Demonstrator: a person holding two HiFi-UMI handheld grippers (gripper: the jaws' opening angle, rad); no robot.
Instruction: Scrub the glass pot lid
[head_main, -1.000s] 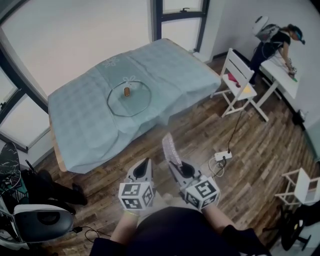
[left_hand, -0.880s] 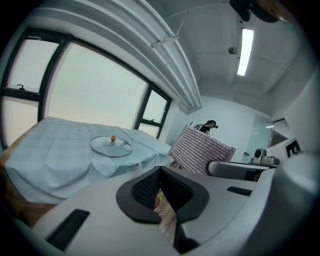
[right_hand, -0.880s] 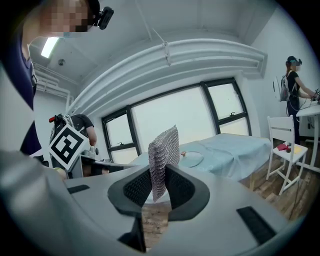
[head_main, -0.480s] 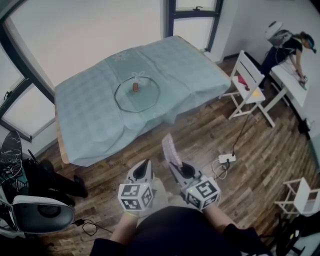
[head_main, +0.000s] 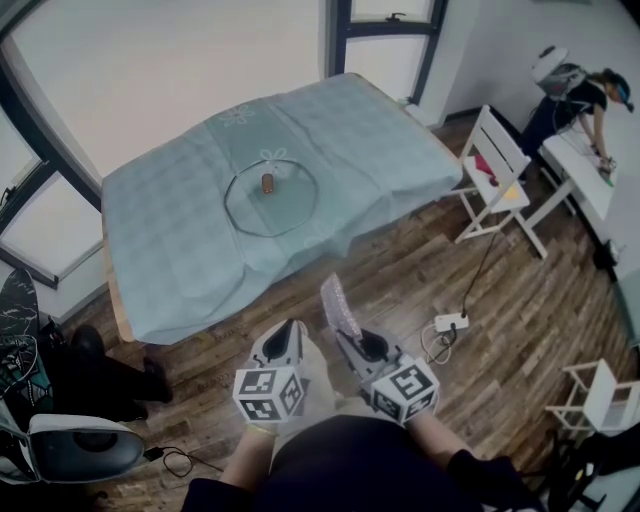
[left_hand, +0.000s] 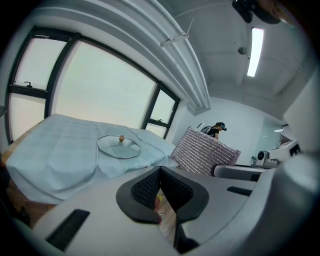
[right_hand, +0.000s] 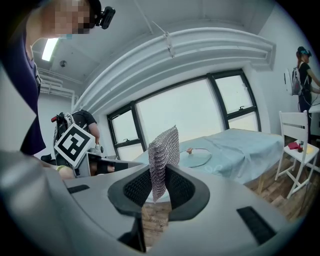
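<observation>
Bare floor (head_main: 400, 262) separates us from the desk (head_main: 160, 260) edge, lid (head_main: 270, 203) mid-desk. Our left tool (head_main: 291, 330) is clenched empty, right tool (head_main: 346, 338) clamps the scrubber (head_main: 339, 305); only the head view shows the power strip (head_main: 449, 322).

Blue-clothed table (head_main: 160, 222) by window (head_main: 170, 70); white chair (head_main: 497, 190) beside; power strip (head_main: 450, 322) on wood floor (head_main: 400, 270).

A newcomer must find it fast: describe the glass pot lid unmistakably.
Find the table draped in pale blue-green cloth below the big window. Near its middle lies the glass pot lid. Its dark round rim and small brown knob set it apart from the cloth's faint prints.
</observation>
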